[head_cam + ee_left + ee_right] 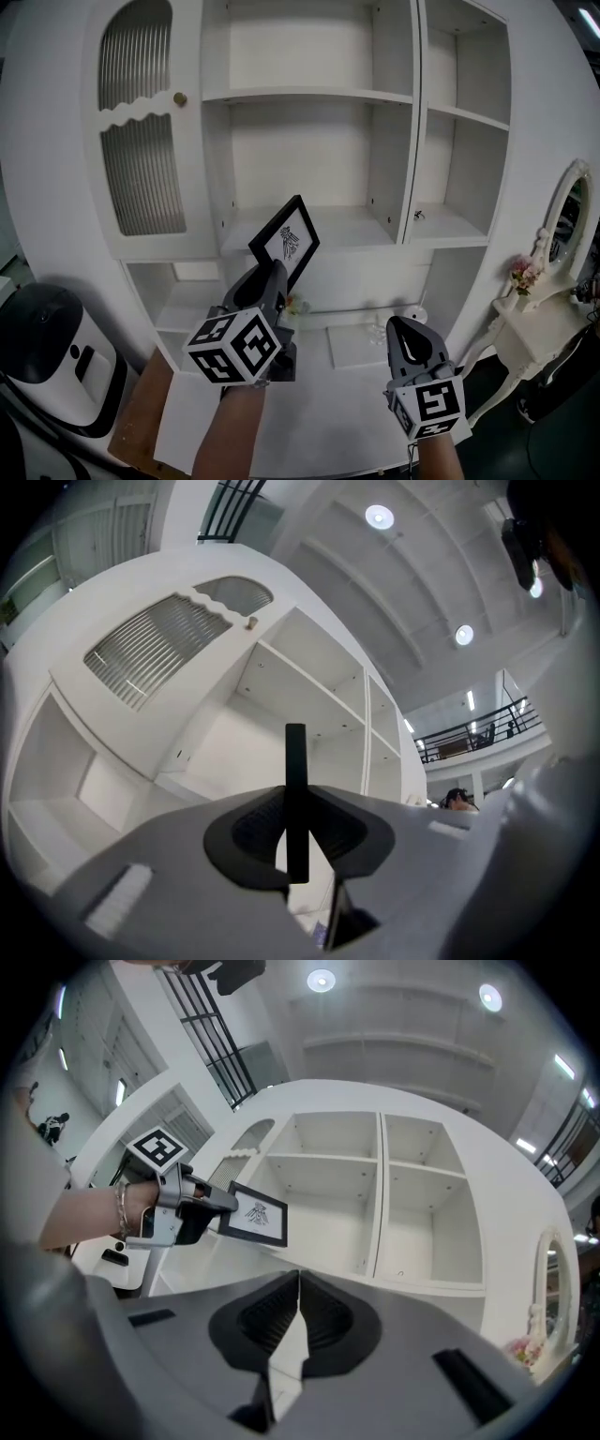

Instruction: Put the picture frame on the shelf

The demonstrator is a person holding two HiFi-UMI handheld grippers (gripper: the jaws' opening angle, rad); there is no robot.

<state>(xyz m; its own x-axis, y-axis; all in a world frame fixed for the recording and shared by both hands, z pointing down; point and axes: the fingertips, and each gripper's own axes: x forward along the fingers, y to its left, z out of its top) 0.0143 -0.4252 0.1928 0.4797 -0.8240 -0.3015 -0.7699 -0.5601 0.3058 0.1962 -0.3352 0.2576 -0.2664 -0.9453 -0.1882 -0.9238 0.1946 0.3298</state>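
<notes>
Two grippers work in front of the white cabinet (309, 95) in the head view. My left gripper (277, 278) is raised toward the cabinet's middle bay. The black picture frame (285, 243) sticks up out of it, tilted, with its printed face turned back toward me. The frame hangs just in front of the cabinet's middle shelf (347, 228) and does not rest on it. I judge that the grip sits low on the frame so its top stays free to lean back once it is set down. My right gripper (411, 334) sits lower, before the cabinet's bottom right part and well apart from the frame. It has no share in the carry, so it waits clear of the path.

In the left gripper view the frame shows edge-on as a thin black bar rising between the pads. The jaws are clenched on it, only as far apart as the frame is thick. The cabinet's open bays lie straight beyond, so I take the aim to be about right.

In the right gripper view the jaws are pressed together with nothing between them. Past them the left gripper holds the frame in the air before the cabinet, just beside its slatted door (192, 1129). I judge the placing not yet done.
</notes>
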